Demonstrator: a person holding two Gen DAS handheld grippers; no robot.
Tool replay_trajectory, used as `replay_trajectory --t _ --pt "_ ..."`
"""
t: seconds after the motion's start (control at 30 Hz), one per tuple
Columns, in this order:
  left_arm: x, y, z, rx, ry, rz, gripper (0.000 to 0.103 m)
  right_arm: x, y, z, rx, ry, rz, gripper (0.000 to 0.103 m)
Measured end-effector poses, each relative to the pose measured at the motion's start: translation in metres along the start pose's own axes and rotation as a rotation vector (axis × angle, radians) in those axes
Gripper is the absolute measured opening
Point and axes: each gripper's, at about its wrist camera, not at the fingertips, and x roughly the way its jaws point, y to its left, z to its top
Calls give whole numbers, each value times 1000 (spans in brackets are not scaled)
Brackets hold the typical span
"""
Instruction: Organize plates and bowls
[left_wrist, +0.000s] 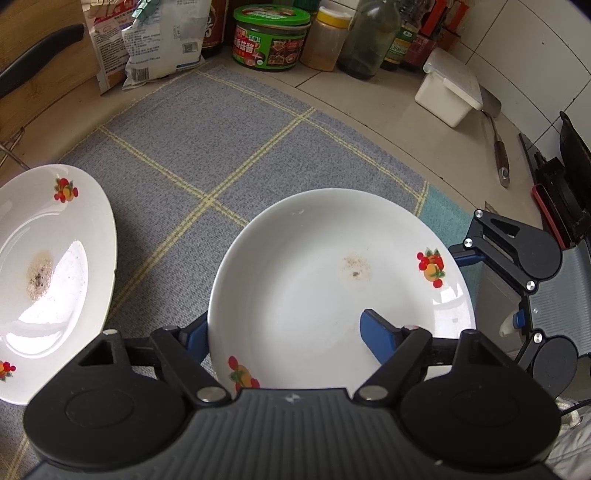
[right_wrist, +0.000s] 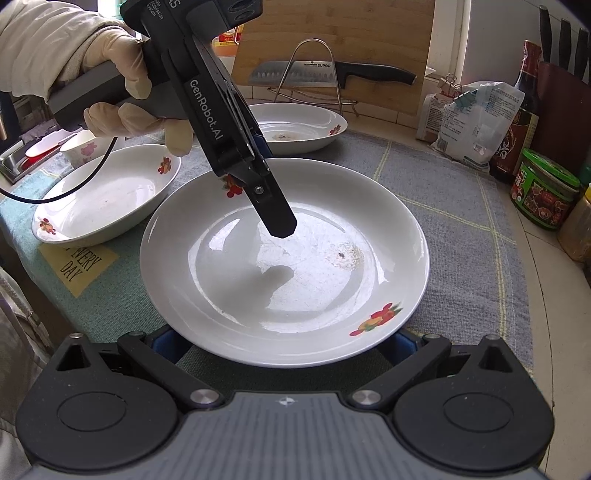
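Note:
A white plate (left_wrist: 332, 266) with fruit decals and a brown stain lies on the grey checked mat (left_wrist: 207, 147). My left gripper (left_wrist: 286, 330) stands open astride its rim. One blue pad (left_wrist: 376, 332) hovers inside the plate and the other (left_wrist: 195, 332) sits outside the rim, neither pressing. In the right wrist view the same plate (right_wrist: 284, 258) fills the middle, with the left gripper's finger (right_wrist: 275, 210) poised above it. My right gripper (right_wrist: 284, 343) is open at the opposite rim, which hides its fingertips. A second decal plate (right_wrist: 103, 199) lies beside it and a third (right_wrist: 295, 125) behind.
A small flowered bowl (right_wrist: 79, 147) stands at the far left by a sink edge. A knife (right_wrist: 332, 74) rests on a wire rack against a cutting board. Bags (right_wrist: 476, 122), bottles and a green-lidded jar (right_wrist: 543, 192) line the wall, with a white box (left_wrist: 447, 88) and a spatula (left_wrist: 498, 147).

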Motion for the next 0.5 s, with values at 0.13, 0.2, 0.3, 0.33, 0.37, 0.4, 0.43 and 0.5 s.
replay_trajectory --t 0.13,0.2,0.3,0.33,0.37,0.4,0.43,0.5 --pt "-1 -1 10 -4 -19 3 81 -3 -6 4 -19 -3 -10 103" --pt "-1 -1 16 -6 -26 3 81 -4 -9 6 -25 -3 -15 103" --pt "1 -1 25 -10 -37 3 81 -5 -16 7 -26 -5 -21 103" --pt "2 -1 29 -8 -42 3 81 -5 -18 8 -26 -6 -23 103" --pt "3 -1 32 -8 -46 4 81 -5 -21 8 -25 -6 -27 103" --pt "5 -1 36 -9 -49 4 81 -5 -24 8 -24 -7 -29 103" --pt "5 -2 39 -8 -52 5 81 -5 -27 9 -24 -8 -32 103" --pt "8 -2 47 -5 -59 8 81 -5 -34 9 -28 -9 -39 103"
